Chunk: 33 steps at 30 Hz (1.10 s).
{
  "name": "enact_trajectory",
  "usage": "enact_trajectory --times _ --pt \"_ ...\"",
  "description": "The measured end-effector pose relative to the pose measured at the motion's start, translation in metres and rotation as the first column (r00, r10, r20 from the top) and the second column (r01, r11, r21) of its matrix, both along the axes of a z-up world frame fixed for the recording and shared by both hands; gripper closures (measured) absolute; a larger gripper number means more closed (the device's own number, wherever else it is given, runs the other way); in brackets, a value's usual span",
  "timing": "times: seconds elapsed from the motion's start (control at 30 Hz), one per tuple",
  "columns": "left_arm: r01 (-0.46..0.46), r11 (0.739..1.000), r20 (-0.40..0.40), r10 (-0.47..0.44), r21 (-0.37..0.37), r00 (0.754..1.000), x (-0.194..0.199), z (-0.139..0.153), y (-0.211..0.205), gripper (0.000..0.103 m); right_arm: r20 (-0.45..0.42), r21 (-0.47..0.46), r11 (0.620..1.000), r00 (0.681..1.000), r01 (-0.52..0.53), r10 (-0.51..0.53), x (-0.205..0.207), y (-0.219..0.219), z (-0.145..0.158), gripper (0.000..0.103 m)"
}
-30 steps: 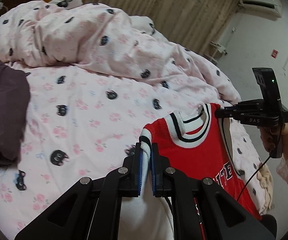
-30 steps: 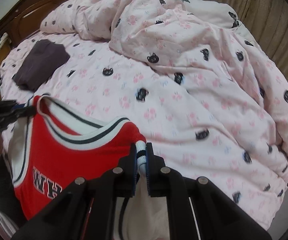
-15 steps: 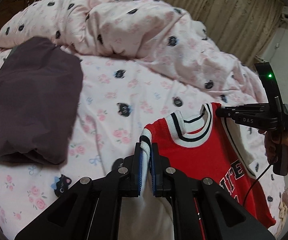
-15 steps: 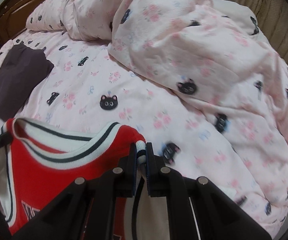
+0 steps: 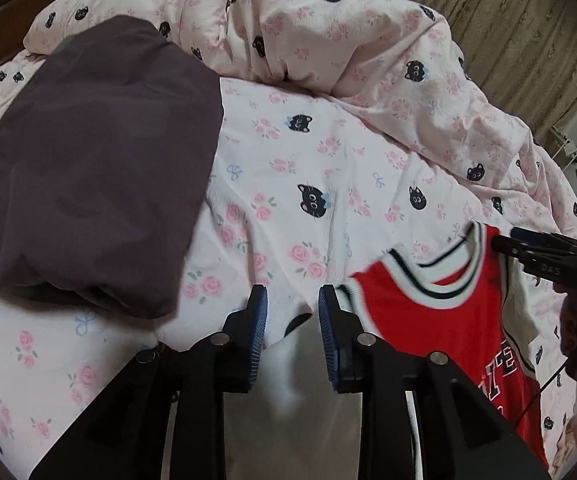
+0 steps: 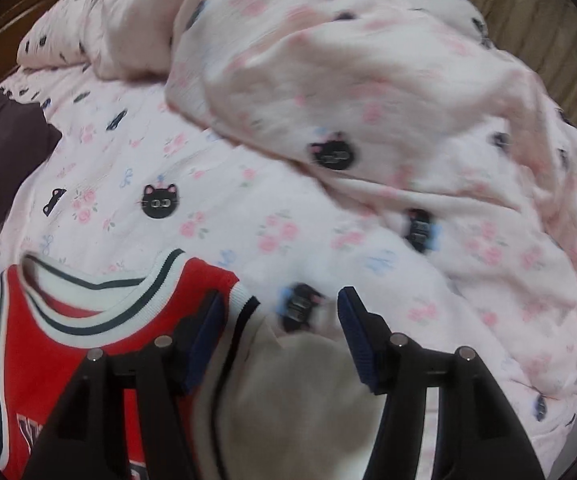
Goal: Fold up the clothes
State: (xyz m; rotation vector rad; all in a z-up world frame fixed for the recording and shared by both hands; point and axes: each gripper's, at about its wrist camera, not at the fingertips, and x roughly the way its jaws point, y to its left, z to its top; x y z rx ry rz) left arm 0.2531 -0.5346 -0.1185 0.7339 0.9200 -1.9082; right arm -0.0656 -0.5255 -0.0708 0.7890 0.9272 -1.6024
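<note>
Both claws tilted down, jaws just parted: left claw [image 5: 292,312] narrowly, right claw [image 6: 278,320] wider.

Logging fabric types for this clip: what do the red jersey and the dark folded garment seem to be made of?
Red jersey: probably a soft knit with a matte finish; its white-and-dark striped neckline trim looks ribbed. Dark folded garment: smooth, matte, thin woven cloth, possibly cotton or synthetic; it shows only soft creases and no visible weave.

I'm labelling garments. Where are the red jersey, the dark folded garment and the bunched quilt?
red jersey [image 5: 428,308]: left wrist view, red chest panel under the collar.
dark folded garment [image 5: 88,160]: left wrist view, middle of its top face.
bunched quilt [image 6: 368,80]: right wrist view, top of the mound.
</note>
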Motion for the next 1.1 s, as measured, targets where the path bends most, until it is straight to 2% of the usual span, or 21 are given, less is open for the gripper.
enact_trajectory --times 0.2,0.33,0.4,0.5,0.67,0.73,0.8,0.83,0.9,0.97,1.1 --pt "0.0 1.0 0.016 0.0 -0.013 1.0 0.006 0.001 0.0 0.08 0.096 -0.053 0.998 0.995 0.034 -0.028 -0.031 0.045 0.026 0.04" --pt "-0.023 0.998 0.038 0.021 0.051 0.999 0.011 -0.014 -0.004 0.08 0.153 -0.061 0.995 0.986 0.082 -0.072 -0.05 0.06 0.035 0.04" --pt "-0.033 0.996 0.023 0.031 0.086 0.999 0.017 -0.019 -0.005 0.08 0.195 -0.062 0.991 0.975 0.12 -0.106 -0.063 0.066 0.037 0.04" --pt "-0.036 0.994 0.019 0.034 0.102 0.999 0.026 -0.02 -0.002 0.08 0.216 -0.023 0.981 0.959 0.193 -0.183 -0.079 0.072 0.029 0.04" --pt "0.004 0.992 0.018 -0.006 0.124 1.0 0.035 -0.023 0.002 0.08 0.267 0.045 0.963 0.926 0.264 -0.267 -0.098 0.077 -0.006 0.041" --pt "0.022 0.992 0.027 -0.026 0.127 0.999 0.034 -0.025 0.003 0.08 0.291 0.05 0.956 0.912 0.289 -0.291 -0.103 0.076 -0.017 0.045" --pt "0.035 0.992 0.035 -0.04 0.121 0.999 0.033 -0.026 0.003 0.08 0.328 0.054 0.951 0.894 0.306 -0.306 -0.106 0.073 -0.029 0.062" --pt "0.042 0.992 0.039 -0.047 0.118 0.998 0.033 -0.026 0.003 0.08 0.335 0.057 0.948 0.889 0.312 -0.313 -0.107 0.07 -0.034 0.066" --pt "0.05 0.992 0.035 -0.054 0.12 0.998 0.033 -0.025 0.003 0.08 0.328 0.059 0.944 0.887 0.325 -0.326 -0.105 0.066 -0.04 0.075" --pt "0.054 0.991 0.024 -0.058 0.126 0.998 0.034 -0.025 0.001 0.08 0.328 0.044 0.948 0.892 0.315 -0.311 -0.101 0.064 -0.039 0.092" --pt "0.061 0.988 -0.01 -0.06 0.142 0.998 0.039 -0.023 -0.002 0.08 0.305 -0.001 0.948 0.903 0.317 -0.302 -0.099 0.071 -0.022 0.096"
